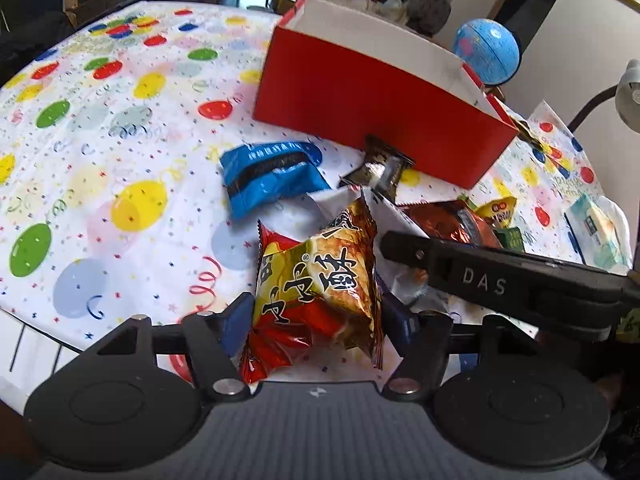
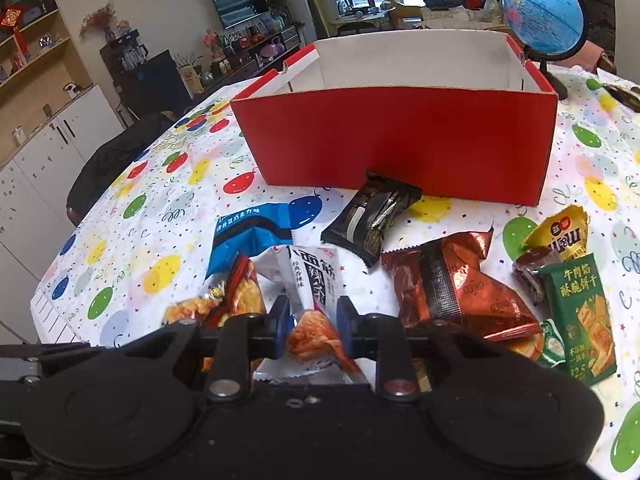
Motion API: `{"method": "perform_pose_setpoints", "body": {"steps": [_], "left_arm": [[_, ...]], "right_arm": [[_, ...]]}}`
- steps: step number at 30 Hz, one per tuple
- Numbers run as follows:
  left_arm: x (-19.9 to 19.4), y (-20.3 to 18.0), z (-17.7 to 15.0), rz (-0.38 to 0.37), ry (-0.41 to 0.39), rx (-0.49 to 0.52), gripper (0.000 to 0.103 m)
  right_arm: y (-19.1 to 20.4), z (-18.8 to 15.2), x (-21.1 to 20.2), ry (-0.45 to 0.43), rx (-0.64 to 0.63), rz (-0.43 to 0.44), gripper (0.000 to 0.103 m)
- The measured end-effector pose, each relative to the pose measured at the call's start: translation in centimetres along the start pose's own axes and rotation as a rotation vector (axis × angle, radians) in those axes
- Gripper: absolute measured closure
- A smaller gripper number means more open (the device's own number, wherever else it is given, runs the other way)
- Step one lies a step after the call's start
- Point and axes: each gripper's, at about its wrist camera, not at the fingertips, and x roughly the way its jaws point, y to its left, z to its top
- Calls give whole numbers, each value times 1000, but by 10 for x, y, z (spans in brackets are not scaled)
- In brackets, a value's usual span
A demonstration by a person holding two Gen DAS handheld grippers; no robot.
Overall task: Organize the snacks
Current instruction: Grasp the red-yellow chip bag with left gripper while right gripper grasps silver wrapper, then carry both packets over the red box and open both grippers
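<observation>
An open red box (image 1: 376, 108) with a white inside stands on the balloon-print table; it also shows in the right wrist view (image 2: 400, 136). My left gripper (image 1: 320, 316) is shut on a red-and-yellow snack packet (image 1: 316, 284). My right gripper (image 2: 314, 324) is shut on a white packet (image 2: 316, 280) with black writing. A blue packet (image 1: 268, 176) and a black packet (image 1: 380, 168) lie in front of the box. The right gripper's black body (image 1: 500, 276) crosses the left wrist view.
Right of my right gripper lie a brown Oreo packet (image 2: 456, 284), a yellow packet (image 2: 560, 236) and a green biscuit packet (image 2: 584, 316). A blue globe (image 2: 540, 16) stands behind the box. A tissue pack (image 1: 596, 232) lies at the far right.
</observation>
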Motion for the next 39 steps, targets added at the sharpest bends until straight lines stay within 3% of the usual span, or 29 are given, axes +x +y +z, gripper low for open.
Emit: {"method": "perform_pose_setpoints", "body": {"steps": [5, 19, 28, 39], "left_arm": [[-6, 1, -3, 13, -15, 1, 43], [-55, -14, 6, 25, -136, 36, 43], [-75, -48, 47, 34, -223, 118, 43], [-57, -74, 118, 14, -248, 185, 43]], "right_arm": [[4, -3, -4, -21, 0, -42, 86], [10, 4, -59, -166, -12, -66, 88], [-1, 33, -90, -264, -7, -81, 88], [-14, 88, -95, -355, -10, -135, 88]]}}
